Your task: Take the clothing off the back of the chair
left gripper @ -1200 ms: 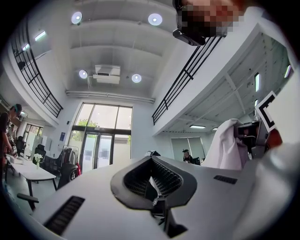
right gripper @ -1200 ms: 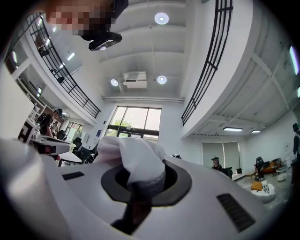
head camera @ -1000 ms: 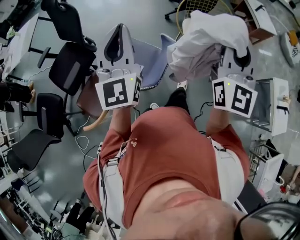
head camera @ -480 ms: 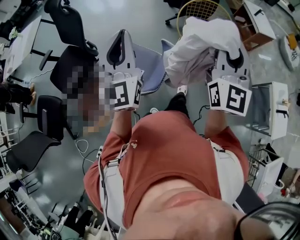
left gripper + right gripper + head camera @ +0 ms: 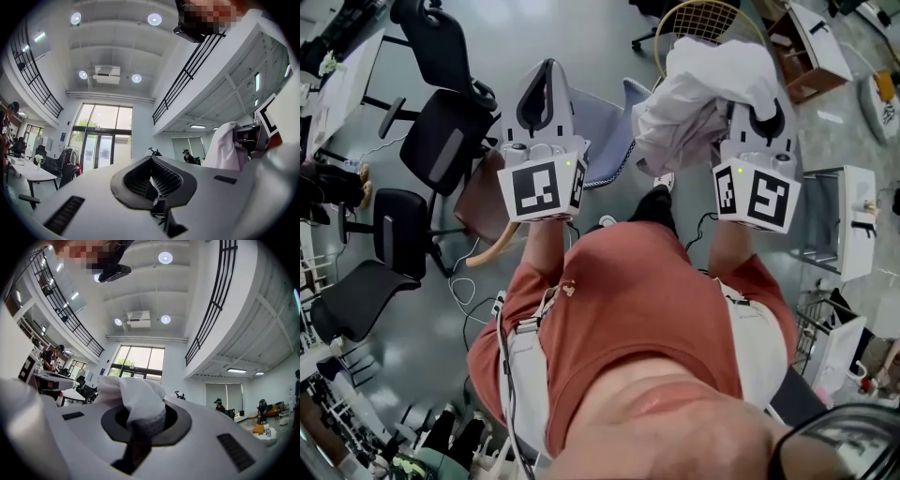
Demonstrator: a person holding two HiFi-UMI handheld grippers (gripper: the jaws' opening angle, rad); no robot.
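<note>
Grey floor [image 5: 581,37] below, office chairs about. The white garment [image 5: 703,80] hangs bunched from my right claw [image 5: 764,103], pinched on a fold, clear of the chair [image 5: 605,141]. My left claw [image 5: 544,70] is pressed together, empty. Judged light, limp, prone to slipping; take hold on thick gathered folds.

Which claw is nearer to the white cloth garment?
Right. The right claw is clamped on the white cloth garment; the left claw stands apart, off to its left in the head view.
</note>
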